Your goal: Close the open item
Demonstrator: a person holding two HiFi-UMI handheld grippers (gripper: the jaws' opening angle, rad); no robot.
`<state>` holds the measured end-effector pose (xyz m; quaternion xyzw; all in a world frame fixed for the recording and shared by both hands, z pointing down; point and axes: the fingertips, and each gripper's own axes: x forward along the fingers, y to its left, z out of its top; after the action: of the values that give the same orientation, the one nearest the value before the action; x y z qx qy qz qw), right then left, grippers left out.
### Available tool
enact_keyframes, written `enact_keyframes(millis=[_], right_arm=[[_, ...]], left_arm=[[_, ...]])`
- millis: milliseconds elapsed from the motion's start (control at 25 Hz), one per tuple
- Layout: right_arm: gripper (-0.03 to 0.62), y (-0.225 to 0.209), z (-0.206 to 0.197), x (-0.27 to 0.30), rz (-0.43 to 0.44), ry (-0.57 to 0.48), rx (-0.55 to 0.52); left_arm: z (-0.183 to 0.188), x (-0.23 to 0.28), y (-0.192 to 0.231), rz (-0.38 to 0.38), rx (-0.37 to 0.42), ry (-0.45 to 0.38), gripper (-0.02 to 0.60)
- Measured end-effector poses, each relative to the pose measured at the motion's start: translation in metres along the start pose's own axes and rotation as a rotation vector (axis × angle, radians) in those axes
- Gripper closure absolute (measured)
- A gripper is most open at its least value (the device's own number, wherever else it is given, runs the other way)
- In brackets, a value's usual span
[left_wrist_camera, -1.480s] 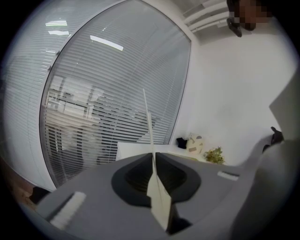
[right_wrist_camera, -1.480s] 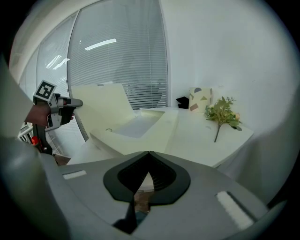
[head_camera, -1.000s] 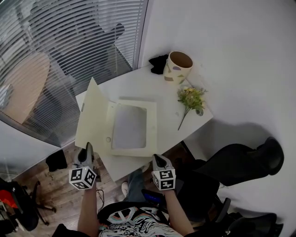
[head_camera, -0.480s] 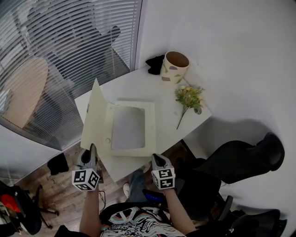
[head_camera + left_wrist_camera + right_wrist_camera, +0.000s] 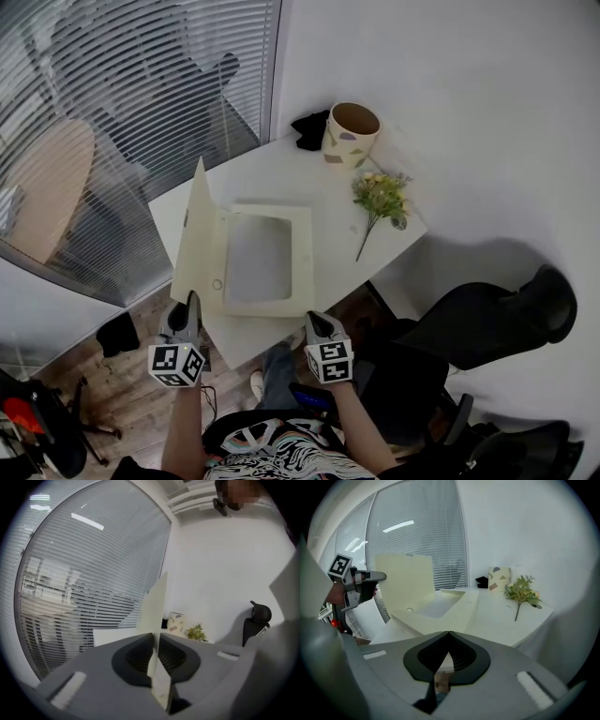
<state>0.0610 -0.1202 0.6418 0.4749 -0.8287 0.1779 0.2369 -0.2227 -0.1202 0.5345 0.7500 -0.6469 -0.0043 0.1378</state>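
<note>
At the near left corner of the white tabletop (image 5: 281, 169), the large stiff cover (image 5: 198, 234) of the pale-yellow card folder (image 5: 267, 258) has swung up. A second ago it leaned out to the left, past the tabletop's edge; now it stands close to upright on its hinge line, with its free edge towards the person. The closing stroke looks roughly half done: the cover has yet to pass over the top and come down onto the folder's base, which lies flat in the middle of the tabletop, a grey panel framed in cream.

The left tool (image 5: 193, 298) is clamped tight on the near lower edge of that cover. In its own view the jaws are pressed nearly together with the thin sheet running between them and rising ahead. That pinch is what carries the cover, so it probably has to hold until the cover tips past vertical.

The right tool (image 5: 312, 320) rests at the near edge of the tabletop, just beside the folder's near right corner. Its jaw tips meet, and I see nothing clearly caught between them; whether it presses on the folder I cannot tell.
</note>
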Motion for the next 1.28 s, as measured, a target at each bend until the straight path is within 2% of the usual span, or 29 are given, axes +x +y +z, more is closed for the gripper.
enact_keyframes(millis=[1280], right_arm=[[0.594,0.001,0.001,0.000,0.010,-0.015,0.013]], left_arm=[[-0.011,0.014,-0.066,-0.183,0.099,0.030,0.488]])
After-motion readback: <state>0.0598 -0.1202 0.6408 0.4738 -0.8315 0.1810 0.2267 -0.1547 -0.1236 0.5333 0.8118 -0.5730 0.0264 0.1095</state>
